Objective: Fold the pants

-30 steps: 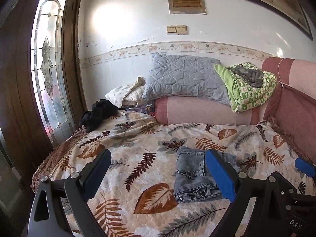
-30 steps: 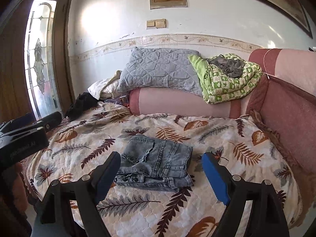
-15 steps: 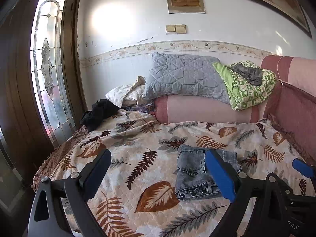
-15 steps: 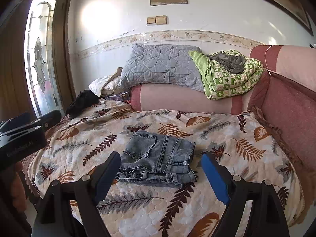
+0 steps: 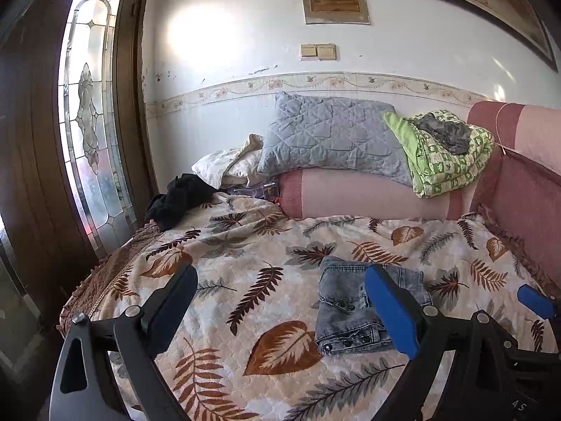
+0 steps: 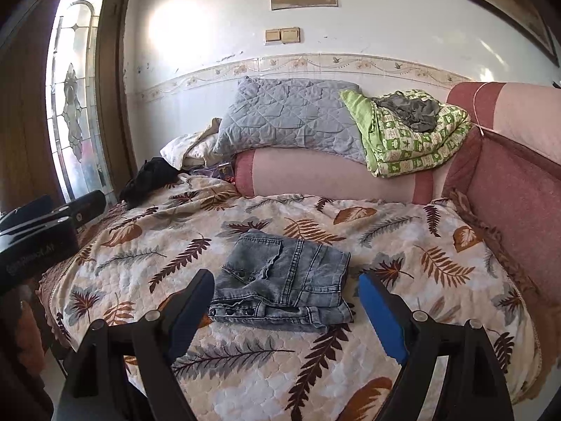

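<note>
Both grippers wide apart, empty, above leaf-print bedspread (image 6: 403, 245).
Right gripper (image 6: 285, 310) and left gripper (image 5: 280, 301) grip nothing; folded grey denim pants (image 6: 287, 277) lie flat just beyond right fingertips. Farther back: pink bolster (image 6: 333, 175), grey quilted pillow (image 6: 287, 115), green blanket (image 6: 413, 140).

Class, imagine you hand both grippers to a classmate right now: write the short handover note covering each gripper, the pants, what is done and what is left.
Left gripper: open, empty, held above the leaf-print bedspread.
Right gripper: open, empty, hanging just in front of the pants without touching them.
Pants: grey jeans lying in a compact folded stack near the middle of the bedspread, waistband buttons toward the cameras.
Done: the folding looks finished.
Left: probably only tidying the edges or moving the stack aside, if that is wanted.
</note>
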Demonstrator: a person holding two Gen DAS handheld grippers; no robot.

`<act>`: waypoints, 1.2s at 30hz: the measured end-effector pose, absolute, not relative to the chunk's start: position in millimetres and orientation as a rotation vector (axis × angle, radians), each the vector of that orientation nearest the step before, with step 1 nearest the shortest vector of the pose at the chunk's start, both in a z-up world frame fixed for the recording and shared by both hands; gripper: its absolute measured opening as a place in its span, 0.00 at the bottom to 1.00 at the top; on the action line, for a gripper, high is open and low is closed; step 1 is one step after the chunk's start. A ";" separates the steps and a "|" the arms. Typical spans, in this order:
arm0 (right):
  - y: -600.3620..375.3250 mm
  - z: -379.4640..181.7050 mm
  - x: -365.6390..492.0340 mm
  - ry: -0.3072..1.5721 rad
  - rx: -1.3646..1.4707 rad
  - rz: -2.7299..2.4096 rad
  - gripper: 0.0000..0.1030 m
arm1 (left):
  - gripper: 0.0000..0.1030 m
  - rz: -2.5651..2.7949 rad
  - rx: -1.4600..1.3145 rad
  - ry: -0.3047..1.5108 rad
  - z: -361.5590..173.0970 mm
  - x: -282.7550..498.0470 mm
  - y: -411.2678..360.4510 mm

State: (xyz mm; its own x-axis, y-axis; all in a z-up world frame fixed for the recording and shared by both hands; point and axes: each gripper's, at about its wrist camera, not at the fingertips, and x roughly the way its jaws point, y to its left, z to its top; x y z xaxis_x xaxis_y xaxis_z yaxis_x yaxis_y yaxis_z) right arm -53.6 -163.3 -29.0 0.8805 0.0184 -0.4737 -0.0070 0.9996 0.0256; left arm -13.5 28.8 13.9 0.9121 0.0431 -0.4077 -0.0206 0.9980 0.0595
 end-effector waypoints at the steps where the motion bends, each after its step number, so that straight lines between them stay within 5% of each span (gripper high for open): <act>1: -162.8 -28.8 -53.8 0.493 0.021 0.014 0.84 | 0.94 0.035 0.053 0.421 14.1 -13.5 29.1; 36: -148.0 -42.9 -44.3 0.537 -0.017 0.052 0.84 | 0.94 -0.085 0.041 0.401 17.1 -23.1 25.7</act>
State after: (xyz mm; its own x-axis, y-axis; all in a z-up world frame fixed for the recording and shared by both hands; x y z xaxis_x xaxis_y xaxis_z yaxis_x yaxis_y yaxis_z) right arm -44.3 -148.0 -42.9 0.8578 0.0453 -0.5120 -0.0545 0.9985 -0.0029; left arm -23.1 25.7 17.1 0.9172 -0.0750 -0.3913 0.0911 0.9956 0.0226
